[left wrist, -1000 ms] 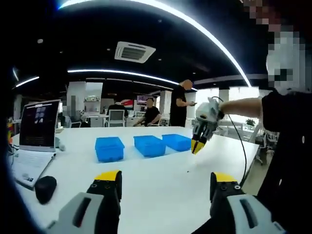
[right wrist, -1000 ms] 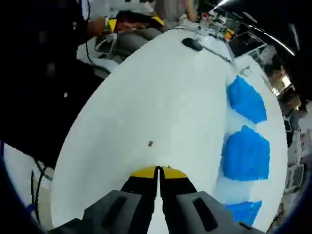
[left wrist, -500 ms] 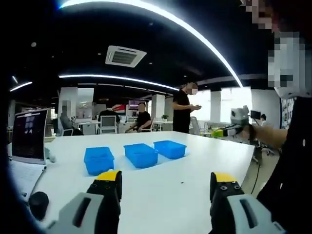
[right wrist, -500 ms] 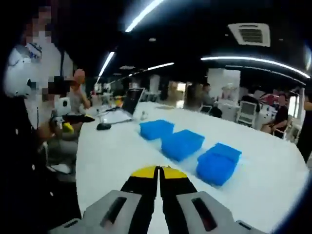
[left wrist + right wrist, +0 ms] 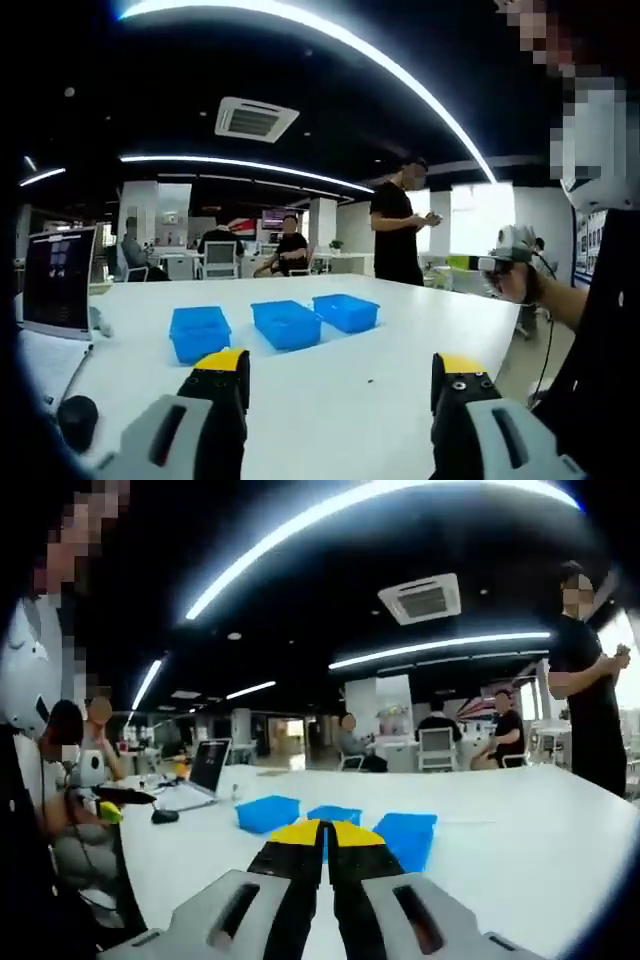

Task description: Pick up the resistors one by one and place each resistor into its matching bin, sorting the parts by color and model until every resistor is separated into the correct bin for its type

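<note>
A: What's nearest in the left gripper view?
B: The left gripper, its yellow-tipped jaws spread wide apart over the white tabletop. Just beyond them lies a tiny dark speck, a resistor, alone on the tabletop, nearer than the bins; it is too small to tell which way its long axis points.

A: And past the resistor?
B: Three blue bins in a row, beyond it and to its left. Left of the bins stand a laptop and a mouse. Further back, people sit at desks and one stands.

A: The right gripper?
B: The right gripper has its jaws pressed together with nothing visible between them. Beyond its tips are the blue bins, with the laptop further off to their left.
</note>
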### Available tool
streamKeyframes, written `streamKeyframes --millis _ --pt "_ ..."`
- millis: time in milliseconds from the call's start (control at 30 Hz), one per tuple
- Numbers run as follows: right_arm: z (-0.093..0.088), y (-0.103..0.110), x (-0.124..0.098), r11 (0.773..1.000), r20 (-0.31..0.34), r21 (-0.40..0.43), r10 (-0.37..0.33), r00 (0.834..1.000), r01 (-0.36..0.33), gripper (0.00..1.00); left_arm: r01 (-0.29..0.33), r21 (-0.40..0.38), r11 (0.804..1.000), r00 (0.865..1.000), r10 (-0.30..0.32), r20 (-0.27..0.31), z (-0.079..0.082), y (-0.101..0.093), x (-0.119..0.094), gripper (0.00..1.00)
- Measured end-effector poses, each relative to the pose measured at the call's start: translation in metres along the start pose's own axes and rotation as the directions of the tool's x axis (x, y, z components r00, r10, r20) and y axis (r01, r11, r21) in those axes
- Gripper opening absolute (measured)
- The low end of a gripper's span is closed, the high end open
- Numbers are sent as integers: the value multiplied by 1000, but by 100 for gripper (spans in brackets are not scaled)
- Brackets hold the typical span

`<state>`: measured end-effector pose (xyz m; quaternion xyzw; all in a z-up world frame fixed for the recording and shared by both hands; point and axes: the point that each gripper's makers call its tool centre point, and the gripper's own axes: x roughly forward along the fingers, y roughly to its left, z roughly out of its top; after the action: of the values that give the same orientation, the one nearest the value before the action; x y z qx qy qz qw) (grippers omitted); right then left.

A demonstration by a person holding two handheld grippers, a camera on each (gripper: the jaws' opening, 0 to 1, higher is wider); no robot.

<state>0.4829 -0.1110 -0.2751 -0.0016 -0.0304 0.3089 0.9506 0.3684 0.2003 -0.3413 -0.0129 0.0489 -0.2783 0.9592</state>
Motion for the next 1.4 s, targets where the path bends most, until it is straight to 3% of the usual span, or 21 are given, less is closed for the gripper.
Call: streamKeyframes --millis 333,400,500,533,700,967,1133,1400 --pt "11 -38 107 999 -28 -51 -2 1000 1 5 -19 -6 1000 1000 19 7 -1 0 -10 75" --pt "8 -51 129 1000 -40 -28 -16 999 15 5 -24 -8 1000 1000 24 10 -1 1 -12 75" --pt "-5 -68 157 993 -84 -104 -60 995 51 5 -35 -10 999 999 36 13 -1 2 -15 75" --pt "-10 -71 169 995 -89 -91 -56 994 47 5 -38 -12 999 999 38 13 -2 3 -16 75" --pt "-27 -80 198 994 -140 -96 -71 988 57 5 -47 -13 999 999 47 11 -3 4 -19 75" --pt "-43 -92 211 993 -178 -76 -106 978 94 6 -49 -14 999 999 49 10 -3 4 -20 75" --pt "-40 -95 207 991 -164 -79 -122 979 110 31 -48 -15 999 999 48 8 -4 4 -20 75" --pt "-28 -75 175 995 -124 -62 -87 989 80 35 -37 -16 999 999 38 5 -5 3 -15 75"
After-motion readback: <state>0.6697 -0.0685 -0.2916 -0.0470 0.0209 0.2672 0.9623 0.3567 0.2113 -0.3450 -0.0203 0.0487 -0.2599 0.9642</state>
